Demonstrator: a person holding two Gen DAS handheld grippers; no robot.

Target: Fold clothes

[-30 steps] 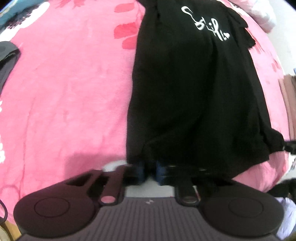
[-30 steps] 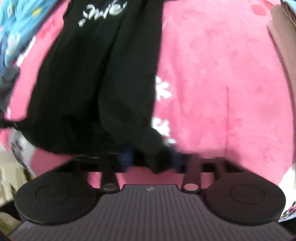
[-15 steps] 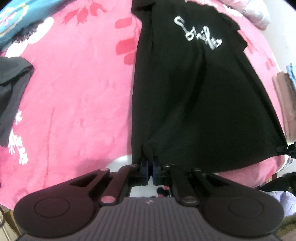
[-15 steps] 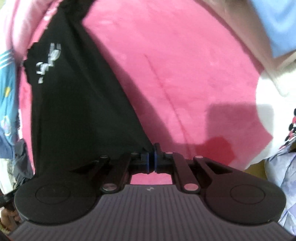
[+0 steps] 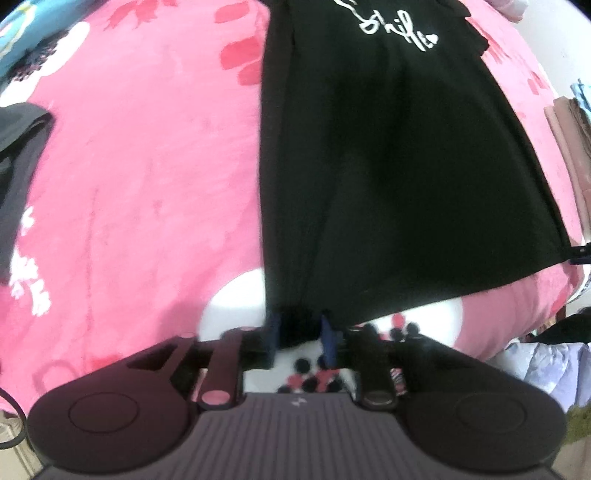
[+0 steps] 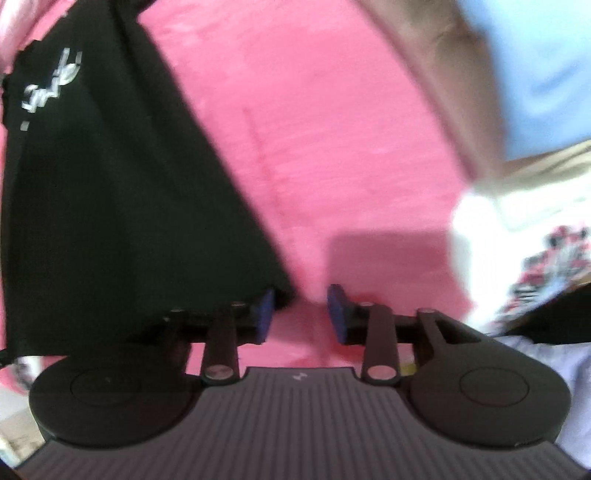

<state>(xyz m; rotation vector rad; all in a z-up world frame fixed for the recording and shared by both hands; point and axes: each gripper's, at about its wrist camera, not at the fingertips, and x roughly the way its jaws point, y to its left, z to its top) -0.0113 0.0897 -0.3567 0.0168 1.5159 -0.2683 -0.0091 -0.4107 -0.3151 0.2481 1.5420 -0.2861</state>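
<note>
1 black T-shirt (image 5: 388,177) with white script lettering (image 5: 391,22) is lying spread over the pink floral blanket (image 5: 140,177) of the bed. The left tongs (image 5: 301,334) are pointing forward along the blanket, low at the shirt's near hem, partly parted with a bunched corner of fabric sitting between the 2 blue pads (image 5: 272,332). The right tongs (image 6: 301,312) are standing apart, gripping nothing, the shirt's other corner lying against the left pad. 1 folded brown garment (image 5: 570,147) is lying near the bed's right edge.
</note>
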